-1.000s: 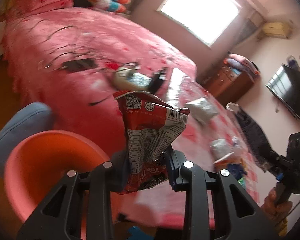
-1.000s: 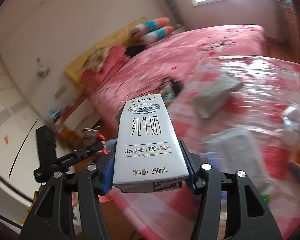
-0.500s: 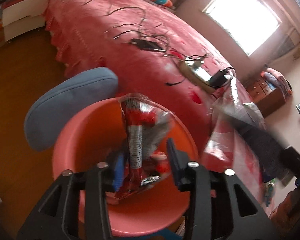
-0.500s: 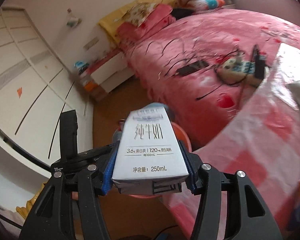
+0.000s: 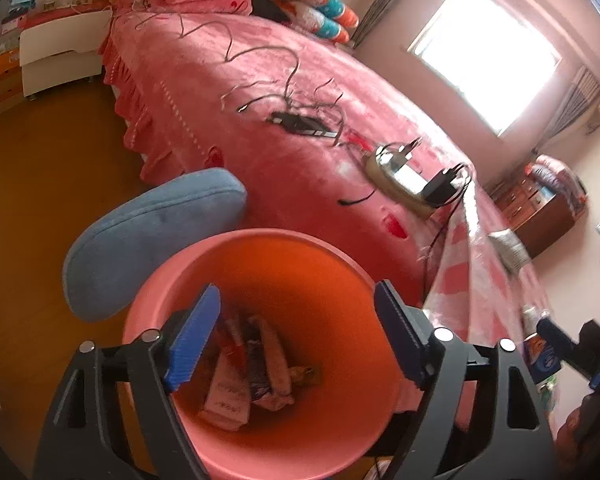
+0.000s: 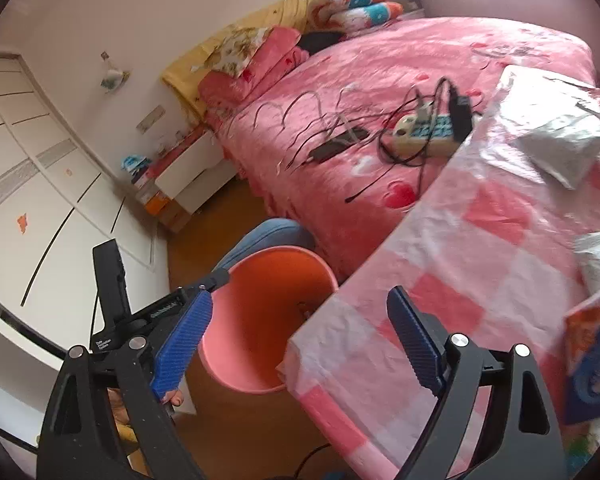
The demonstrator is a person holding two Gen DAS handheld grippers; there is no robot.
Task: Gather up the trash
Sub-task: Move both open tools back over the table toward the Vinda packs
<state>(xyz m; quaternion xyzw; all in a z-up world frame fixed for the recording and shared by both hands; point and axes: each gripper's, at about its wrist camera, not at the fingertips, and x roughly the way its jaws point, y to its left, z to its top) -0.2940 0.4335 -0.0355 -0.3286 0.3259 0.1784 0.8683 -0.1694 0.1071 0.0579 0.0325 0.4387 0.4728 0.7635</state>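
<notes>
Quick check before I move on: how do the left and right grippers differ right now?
The left gripper hangs directly over the pink bin, looking down at the trash inside; the right gripper sits off to the side, between the bin's rim and the checkered tablecloth. The left one faces wrappers and a carton in the bin; the right faces mostly the cloth's edge. Both are open and hold nothing.

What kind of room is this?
Most likely a bedroom: there is a big bed with a pink bedspread, pillows by the wall, and white wardrobe doors.
</notes>
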